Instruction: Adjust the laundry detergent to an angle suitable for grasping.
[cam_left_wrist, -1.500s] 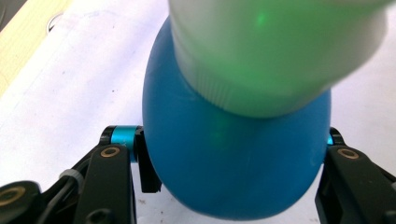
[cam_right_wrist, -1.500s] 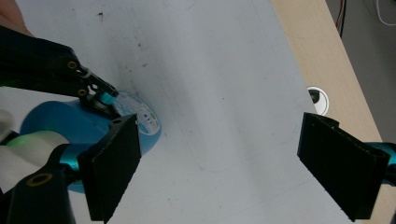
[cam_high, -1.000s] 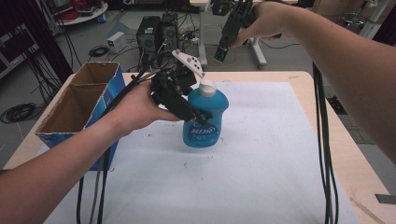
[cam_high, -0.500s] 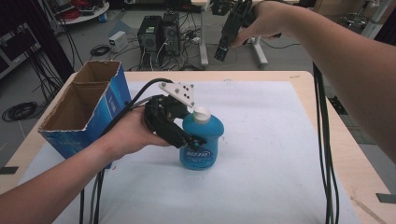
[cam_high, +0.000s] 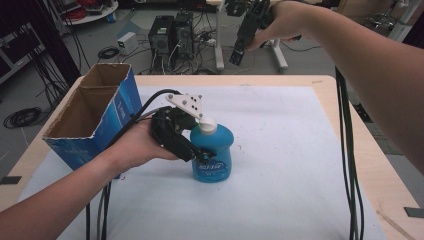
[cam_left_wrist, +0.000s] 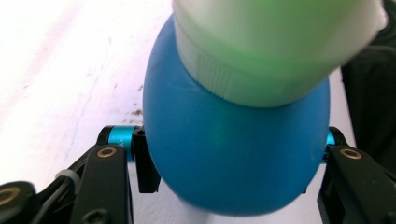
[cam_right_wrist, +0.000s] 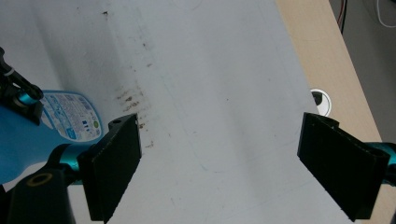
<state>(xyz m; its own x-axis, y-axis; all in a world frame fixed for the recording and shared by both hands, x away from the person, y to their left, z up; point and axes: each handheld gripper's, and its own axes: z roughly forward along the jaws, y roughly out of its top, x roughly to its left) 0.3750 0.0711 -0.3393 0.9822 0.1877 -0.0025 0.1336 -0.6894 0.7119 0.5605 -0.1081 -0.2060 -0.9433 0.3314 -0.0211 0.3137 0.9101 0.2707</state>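
Observation:
A blue squat bottle (cam_high: 212, 157) with a white cap (cam_high: 208, 125) stands upright on the white mat (cam_high: 295, 150). My left gripper (cam_high: 189, 146) is shut on its body from the left side. In the left gripper view the two jaws press either flank of the bottle (cam_left_wrist: 233, 154), under the cap (cam_left_wrist: 275, 46). My right gripper (cam_high: 242, 37) is held high above the table's far edge, open and empty. The right gripper view looks down past its wide-apart jaws (cam_right_wrist: 233, 163) at the mat, with the bottle (cam_right_wrist: 28, 140) at the left edge.
An open blue cardboard box (cam_high: 100, 110) stands at the left of the table, close to my left forearm. The wooden table edge (cam_high: 362, 130) runs along the right. Cables (cam_high: 350, 165) hang from the right arm. Computer towers (cam_high: 170, 32) sit on the floor beyond.
My left gripper has brought the bottle toward the person and down onto the mat, a little farther from the box's far end. The right gripper has stayed raised.

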